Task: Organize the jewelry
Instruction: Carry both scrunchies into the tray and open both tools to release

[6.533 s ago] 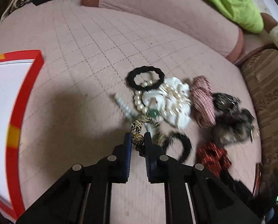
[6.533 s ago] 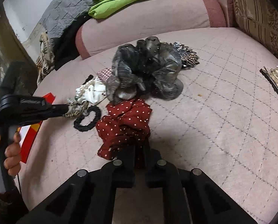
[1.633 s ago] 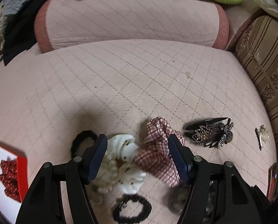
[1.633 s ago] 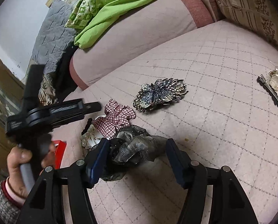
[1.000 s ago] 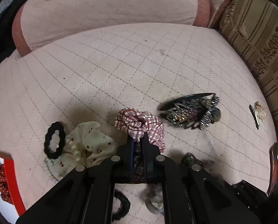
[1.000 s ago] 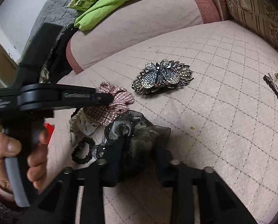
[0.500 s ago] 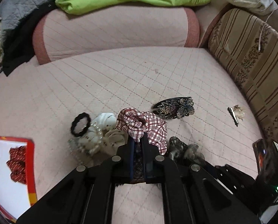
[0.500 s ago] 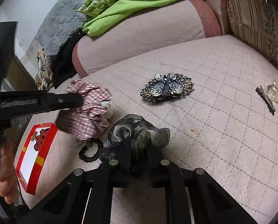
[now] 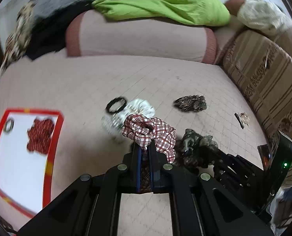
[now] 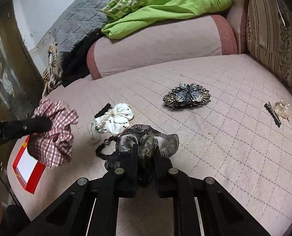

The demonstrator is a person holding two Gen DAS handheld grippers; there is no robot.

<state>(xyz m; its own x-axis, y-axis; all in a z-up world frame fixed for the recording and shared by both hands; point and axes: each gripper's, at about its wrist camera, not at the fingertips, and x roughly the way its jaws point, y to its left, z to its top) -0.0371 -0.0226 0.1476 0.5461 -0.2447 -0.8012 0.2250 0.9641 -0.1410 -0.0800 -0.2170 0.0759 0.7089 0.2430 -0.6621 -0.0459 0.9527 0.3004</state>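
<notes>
— While the left tongs (image 9: 144,153) are clenched on the plaid scrunchie (image 9: 149,131), what do the right tongs (image 10: 145,155) hold?
— They grasp the grey organza scrunchie (image 10: 147,139), which is low over the sofa cushion (image 10: 224,137). The plaid one hangs beside the red-rimmed box (image 9: 53,137).

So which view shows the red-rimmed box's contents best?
The left wrist view. It looks down into the red-rimmed box, showing a red dotted scrunchie and a small ring-shaped piece, though blurred. The right wrist view catches only one corner, partly behind the plaid scrunchie.
</notes>
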